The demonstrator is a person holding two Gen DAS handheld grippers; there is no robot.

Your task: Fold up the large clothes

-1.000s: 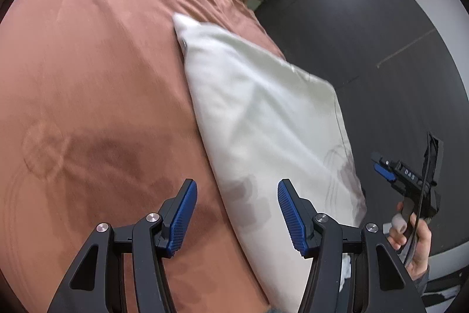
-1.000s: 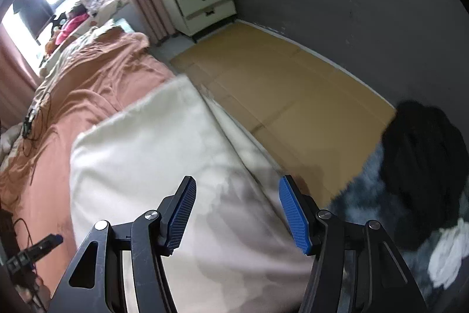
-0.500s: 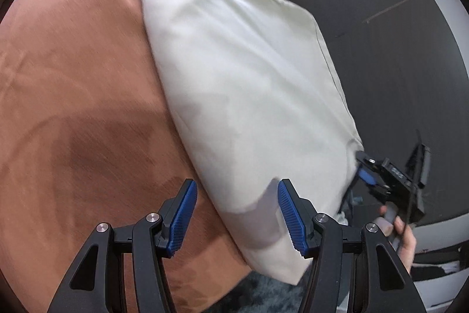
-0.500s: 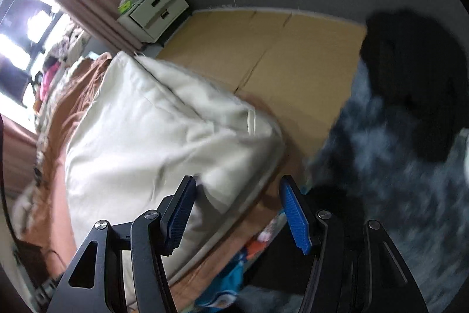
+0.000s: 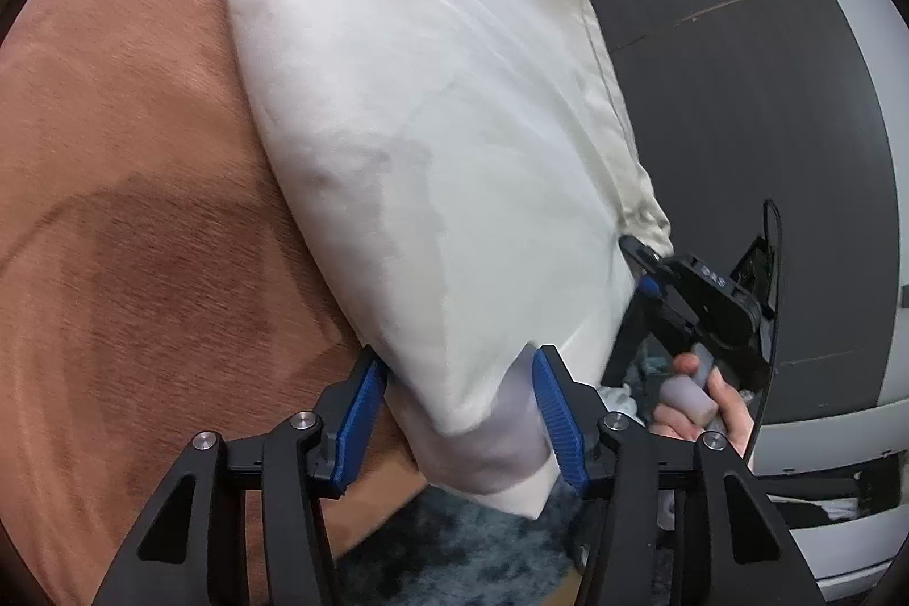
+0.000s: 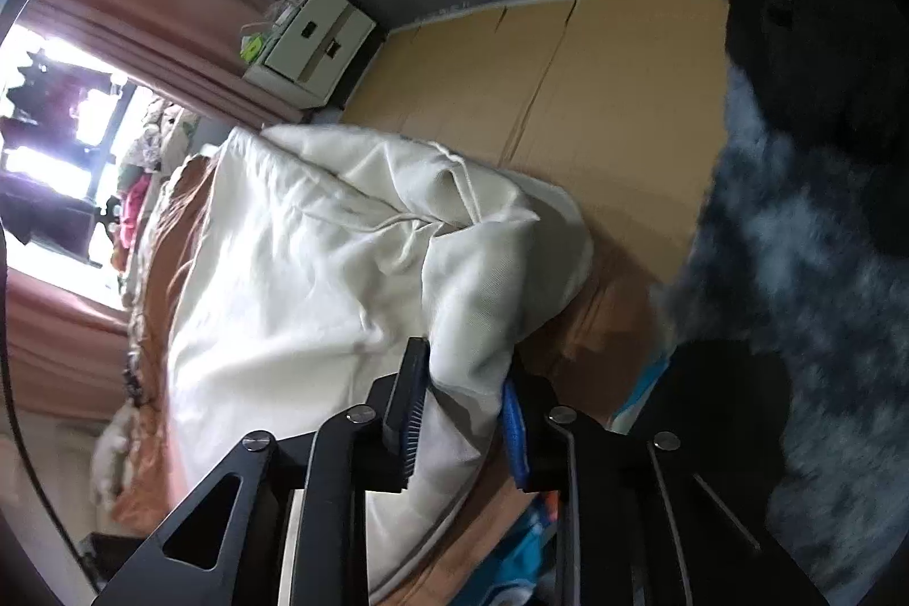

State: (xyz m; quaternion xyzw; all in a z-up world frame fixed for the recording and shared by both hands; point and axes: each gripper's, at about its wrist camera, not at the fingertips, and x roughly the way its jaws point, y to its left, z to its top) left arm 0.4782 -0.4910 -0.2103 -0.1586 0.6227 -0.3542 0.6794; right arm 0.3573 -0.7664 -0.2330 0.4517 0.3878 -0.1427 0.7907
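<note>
A large cream-white garment (image 5: 426,106) lies folded on a bed with a rust-brown cover (image 5: 125,208), along the bed's right edge. My left gripper (image 5: 454,413) is open, its blue pads on either side of the garment's near corner, which hangs over the bed edge. In the right wrist view the same garment (image 6: 295,276) shows with a drawstring. My right gripper (image 6: 463,401) has its jaws partly closed around the garment's other near corner, with cloth filling the gap. It also shows in the left wrist view (image 5: 653,271), held by a hand at the garment's right edge.
A shaggy grey-blue rug (image 6: 795,265) and a black garment (image 6: 812,38) lie on the floor beside the bed. Flattened cardboard (image 6: 568,95) covers the floor toward a white nightstand (image 6: 312,38). A dark wall (image 5: 738,66) runs alongside. Clutter lies under the bed edge.
Both grippers have dropped to the bed's near edge and moved onto the garment's two near corners. The right jaws have narrowed around the cloth; the left jaws stay wide.
</note>
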